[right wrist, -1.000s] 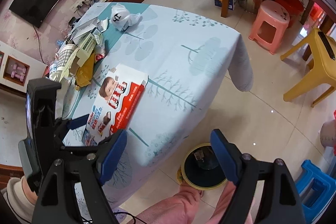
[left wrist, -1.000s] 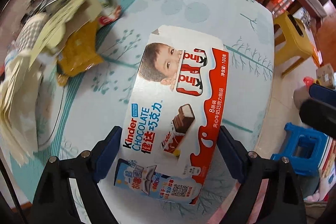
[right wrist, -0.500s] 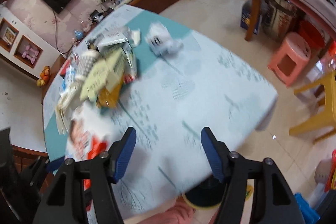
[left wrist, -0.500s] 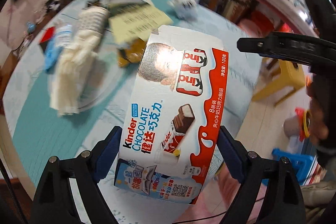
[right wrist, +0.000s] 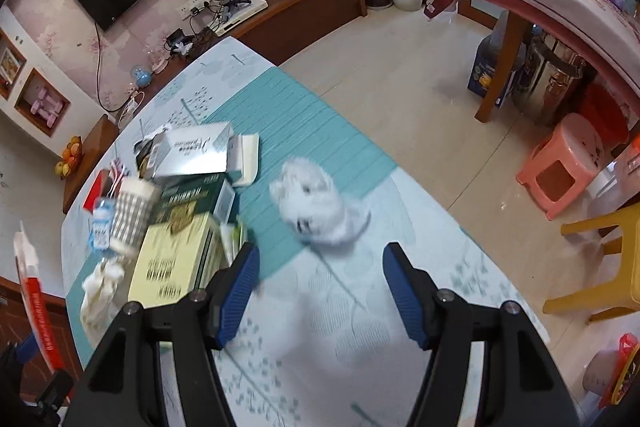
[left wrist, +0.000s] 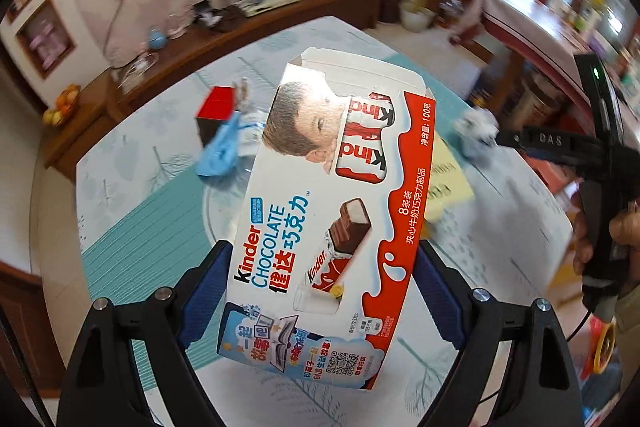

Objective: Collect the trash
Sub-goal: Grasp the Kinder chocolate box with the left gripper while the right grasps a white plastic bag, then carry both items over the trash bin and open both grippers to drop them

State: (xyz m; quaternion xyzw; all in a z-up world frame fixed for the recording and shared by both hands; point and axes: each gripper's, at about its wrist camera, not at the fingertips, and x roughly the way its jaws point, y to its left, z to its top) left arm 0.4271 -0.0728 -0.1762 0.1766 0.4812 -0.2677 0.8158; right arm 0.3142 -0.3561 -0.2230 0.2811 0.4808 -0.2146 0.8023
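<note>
The left gripper (left wrist: 322, 291) grasps a Kinder chocolate box (left wrist: 332, 211), its blue fingers (left wrist: 206, 291) pressed against the box's two long edges near the lower end. The box is held clear above the desk (left wrist: 140, 227), printed face toward the camera, its long axis running away from the fingers, the torn-open flap end farthest off. Its lower corner hides the desk right below it.

The right gripper (right wrist: 320, 291) has its fingers (right wrist: 240, 287) parted with nothing between them; they have just been closing somewhat. It hovers over the desk (right wrist: 320, 347), pointed toward a crumpled white wad (right wrist: 316, 207), which is blurred and lies well beyond the fingertips.

Left of the wad, only the right wrist view shows the heap clearly: a yellow-green box (right wrist: 176, 267), a dark green box (right wrist: 192, 203), a silver carton (right wrist: 192, 155) and a checked paper cup (right wrist: 132, 215). At that view's left edge the Kinder box appears only as a red-and-white sliver, cut off.

The left wrist view alone shows a blue wrapper (left wrist: 224, 147) and a red box (left wrist: 216, 107) behind the held box, and at the right edge the hand (left wrist: 616, 235) gripping the other tool's handle. The wad (left wrist: 476, 133) is a smear there.
</note>
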